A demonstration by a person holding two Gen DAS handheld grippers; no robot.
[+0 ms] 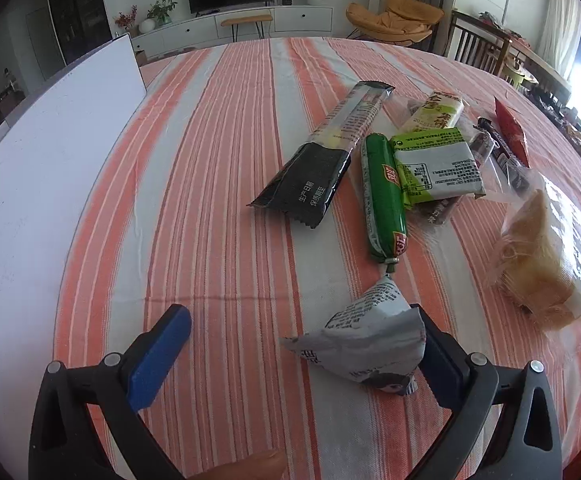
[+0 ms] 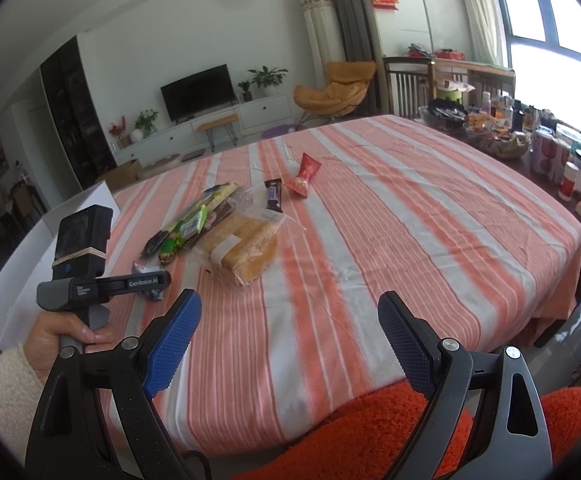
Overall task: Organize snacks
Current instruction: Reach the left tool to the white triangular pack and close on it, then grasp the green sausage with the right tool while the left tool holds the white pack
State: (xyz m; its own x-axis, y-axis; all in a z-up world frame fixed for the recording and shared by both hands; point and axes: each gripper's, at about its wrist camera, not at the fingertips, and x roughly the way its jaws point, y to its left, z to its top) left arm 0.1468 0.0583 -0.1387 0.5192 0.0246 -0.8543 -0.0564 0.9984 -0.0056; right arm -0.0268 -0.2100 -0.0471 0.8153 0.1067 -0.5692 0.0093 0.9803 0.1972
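Left wrist view: the orange-and-white striped tablecloth (image 1: 218,168) fills the frame, with broad bare cloth at left and centre and a white board (image 1: 50,152) along its left edge. Snacks cluster at right: a clear-wrapped yellow bread loaf (image 1: 546,256), a long black-and-silver bar wrapper (image 1: 322,160), a green sausage stick (image 1: 384,196). The left gripper (image 1: 302,334) is spread wide, its right finger touching a small grey-white crumpled packet (image 1: 366,340) at lower centre. In the right wrist view, the right gripper (image 2: 290,340) is released, holding nothing, over bare cloth near the table's front edge.
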